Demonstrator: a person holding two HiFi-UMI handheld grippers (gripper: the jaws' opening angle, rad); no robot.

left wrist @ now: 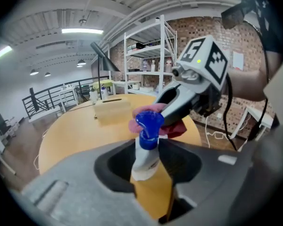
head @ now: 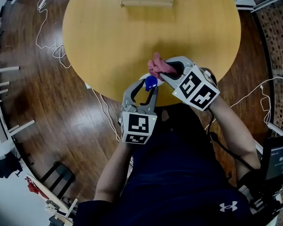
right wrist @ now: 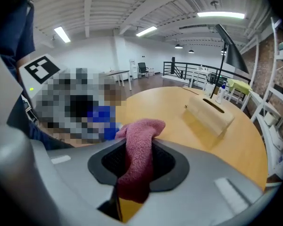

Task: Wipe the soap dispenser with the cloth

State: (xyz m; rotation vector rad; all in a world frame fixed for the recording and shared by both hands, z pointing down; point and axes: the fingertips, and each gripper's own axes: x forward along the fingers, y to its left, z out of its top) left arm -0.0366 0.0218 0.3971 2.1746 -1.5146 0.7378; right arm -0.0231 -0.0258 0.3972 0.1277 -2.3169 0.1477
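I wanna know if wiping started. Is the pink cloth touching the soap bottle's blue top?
Cannot tell. In the left gripper view the pink cloth sits right behind the blue pump top, overlapping it; neither contact nor gap shows plainly.

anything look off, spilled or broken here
Nothing stands out. The left hand-held gripper holds the soap dispenser by its body, and the right hand-held gripper holds the pink cloth right beside the blue pump. No spill shows on the table.
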